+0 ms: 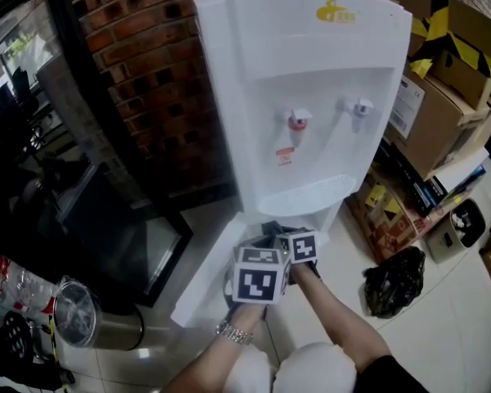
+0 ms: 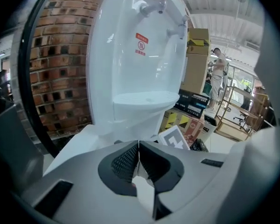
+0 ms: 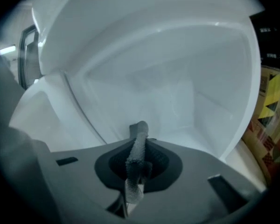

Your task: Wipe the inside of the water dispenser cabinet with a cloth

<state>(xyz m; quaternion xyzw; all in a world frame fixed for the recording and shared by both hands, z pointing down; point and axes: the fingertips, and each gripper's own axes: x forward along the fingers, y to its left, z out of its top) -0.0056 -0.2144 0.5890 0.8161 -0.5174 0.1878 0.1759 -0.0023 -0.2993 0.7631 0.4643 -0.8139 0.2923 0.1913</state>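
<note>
- The water dispenser (image 1: 303,97) is cut off at the head view's top edge.
- There, the cabinet (image 3: 168,78) beneath its tray (image 1: 307,193) hides behind the left gripper (image 2: 138,160) and right gripper (image 3: 139,146).
- The cloth (image 3: 136,162), clamped in the right gripper, shows only a grey strip, probably a fold.
- A person (image 2: 219,66) right of the dispenser is too small to tell.

The water dispenser (image 1: 311,80) is standing against the wall (image 1: 147,72), with boxes (image 1: 442,97) sitting to its right and a bag (image 1: 393,281) lying on the floor (image 1: 466,301) before them. A bin (image 1: 86,313) is standing at the near left. Under the drip tray (image 1: 307,195), the cabinet door (image 1: 204,281) is lying open to the left. The right gripper (image 3: 139,139) is sitting inside the cabinet (image 3: 168,87), pinching the cloth (image 3: 136,157); the left gripper (image 2: 138,146) is hovering outside, just left of it, jaws together
</note>
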